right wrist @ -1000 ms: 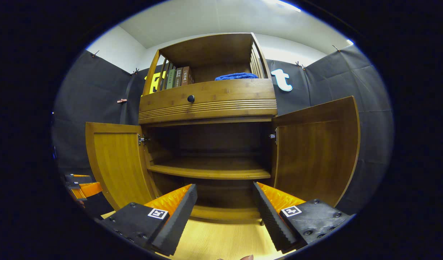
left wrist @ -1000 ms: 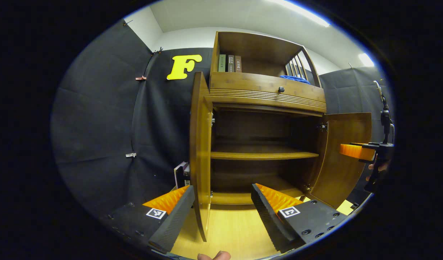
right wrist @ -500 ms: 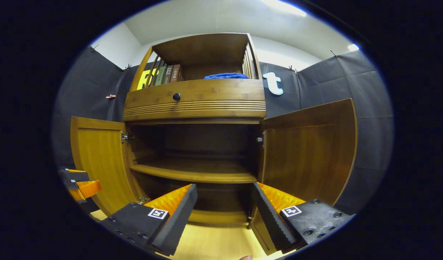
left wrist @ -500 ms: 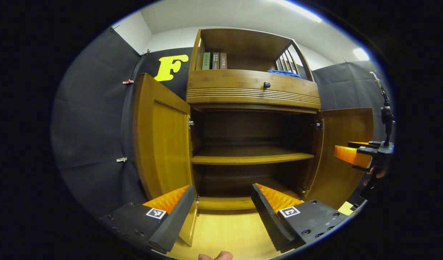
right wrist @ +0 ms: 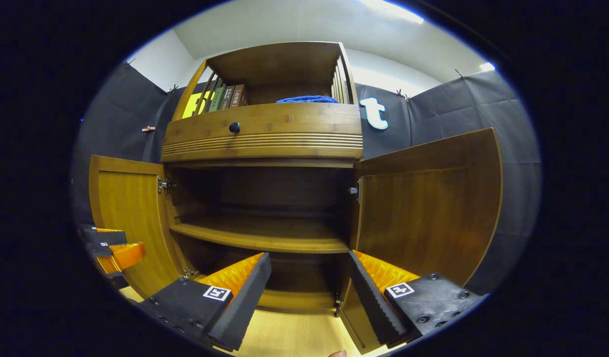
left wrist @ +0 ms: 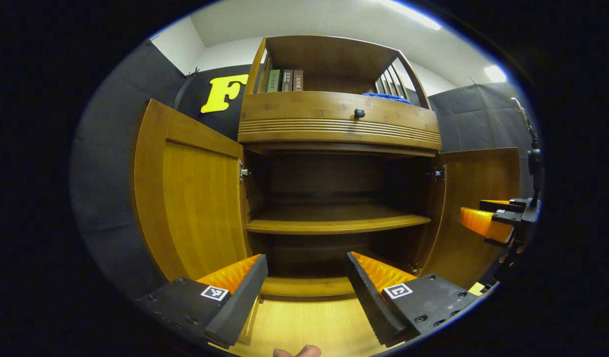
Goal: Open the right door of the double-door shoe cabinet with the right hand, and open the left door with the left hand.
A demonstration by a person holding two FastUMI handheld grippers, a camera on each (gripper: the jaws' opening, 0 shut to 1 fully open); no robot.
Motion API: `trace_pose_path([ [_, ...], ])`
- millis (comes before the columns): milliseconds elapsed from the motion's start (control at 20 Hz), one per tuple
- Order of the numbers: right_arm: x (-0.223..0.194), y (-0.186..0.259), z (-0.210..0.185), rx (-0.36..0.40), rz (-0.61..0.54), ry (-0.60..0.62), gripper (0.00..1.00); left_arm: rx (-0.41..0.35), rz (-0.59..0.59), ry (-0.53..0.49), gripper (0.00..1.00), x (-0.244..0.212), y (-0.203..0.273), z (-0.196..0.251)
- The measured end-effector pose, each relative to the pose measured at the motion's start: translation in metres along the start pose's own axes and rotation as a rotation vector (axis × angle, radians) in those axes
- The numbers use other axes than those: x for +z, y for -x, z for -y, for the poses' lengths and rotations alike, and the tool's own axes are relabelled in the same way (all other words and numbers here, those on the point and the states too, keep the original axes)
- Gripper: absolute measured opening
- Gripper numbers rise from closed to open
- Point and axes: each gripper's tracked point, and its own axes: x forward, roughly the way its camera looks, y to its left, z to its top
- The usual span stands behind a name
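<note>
The wooden shoe cabinet point(left wrist: 339, 126) point(right wrist: 265, 139) stands with both doors swung wide. Its left door point(left wrist: 190, 198) point(right wrist: 126, 218) and right door point(left wrist: 473, 208) point(right wrist: 428, 208) hang out to either side, showing a dark inside with one shelf point(left wrist: 334, 223) point(right wrist: 260, 238). My left gripper point(left wrist: 304, 292) is open in front of the cabinet's lower part, holding nothing. My right gripper point(right wrist: 307, 292) is open too, with nothing between its fingers. The right gripper point(left wrist: 493, 223) also shows in the left gripper view beside the right door, and the left gripper point(right wrist: 113, 250) shows in the right gripper view by the left door.
A drawer with a dark knob point(left wrist: 358, 113) sits above the doors. The open top shelf holds books point(left wrist: 284, 80) and a blue cloth point(right wrist: 307, 99). Light wooden floor point(left wrist: 304, 327) runs in front of the cabinet. Black cloth walls surround it.
The left door swung from edge-on to wide open. My left gripper drew away from it and now faces the cabinet. The right door stayed open, and my right gripper shifted slightly.
</note>
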Motion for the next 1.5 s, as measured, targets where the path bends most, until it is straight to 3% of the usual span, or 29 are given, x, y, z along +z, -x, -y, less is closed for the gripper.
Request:
trace_pose_path([
  [350,0.002,-0.018,-0.009,0.013,0.018,0.070,0.98,0.051,-0.002,-0.019,0.98,-0.003,-0.003,-0.007],
  [800,0.010,-0.040,-0.017,0.021,0.023,0.052,0.98,0.085,-0.010,-0.013,0.98,-0.008,-0.003,-0.010],
  [1500,0.012,-0.048,-0.038,0.048,0.005,0.027,0.98,0.046,-0.024,0.010,0.98,-0.016,-0.014,0.014],
])
